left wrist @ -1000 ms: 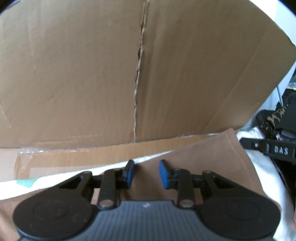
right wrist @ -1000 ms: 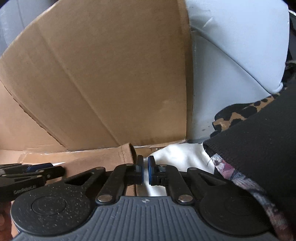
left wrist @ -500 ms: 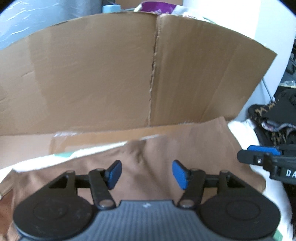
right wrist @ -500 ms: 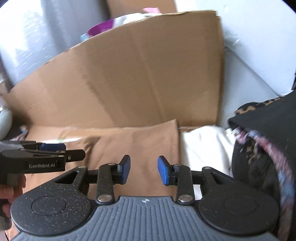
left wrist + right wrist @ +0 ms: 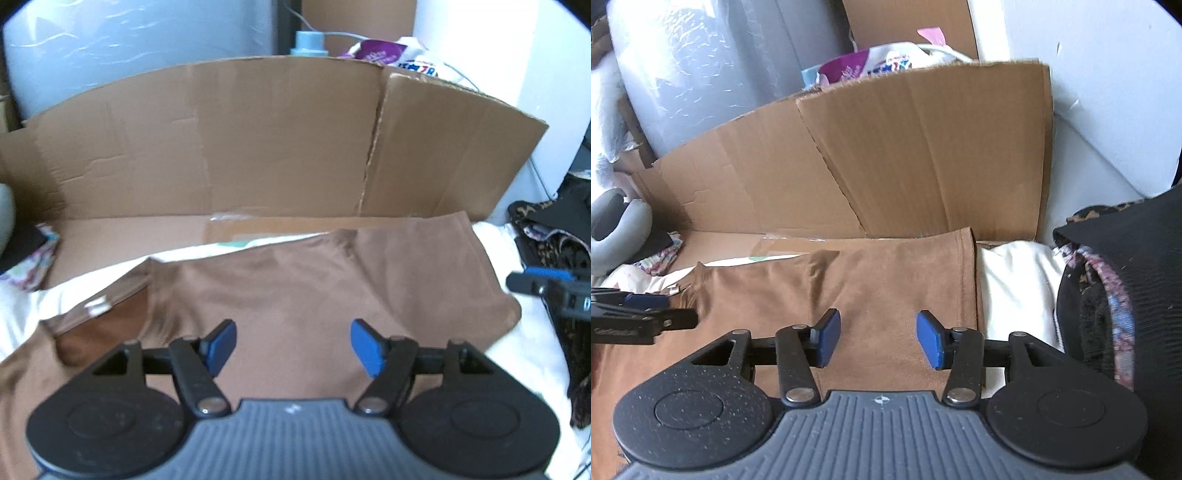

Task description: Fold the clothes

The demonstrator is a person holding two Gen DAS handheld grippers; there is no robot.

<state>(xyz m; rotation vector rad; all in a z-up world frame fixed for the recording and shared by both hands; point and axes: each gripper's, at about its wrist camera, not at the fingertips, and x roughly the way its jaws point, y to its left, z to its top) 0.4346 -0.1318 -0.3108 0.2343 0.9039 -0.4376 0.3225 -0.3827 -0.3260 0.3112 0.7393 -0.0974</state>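
Both claws are letting go and pulling back. The left gripper (image 5: 293,345) and right gripper (image 5: 878,339), pinched tighter a second ago, are now hanging wide open, holding nothing. The brown garment (image 5: 314,295) is lying flat before the cardboard (image 5: 258,147), maybe folded over. Only the right view is showing the dark clothes pile (image 5: 1126,288) closely.

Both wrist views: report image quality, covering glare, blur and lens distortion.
Left wrist view: the top edge of the cardboard panel bows into an arc, fisheye bending; the white wall at upper right is blown out; the brown garment looks soft. Right wrist view: dark corner vignetting; bright patch at far left; the open right gripper is sharp, dust specks visible on its body.
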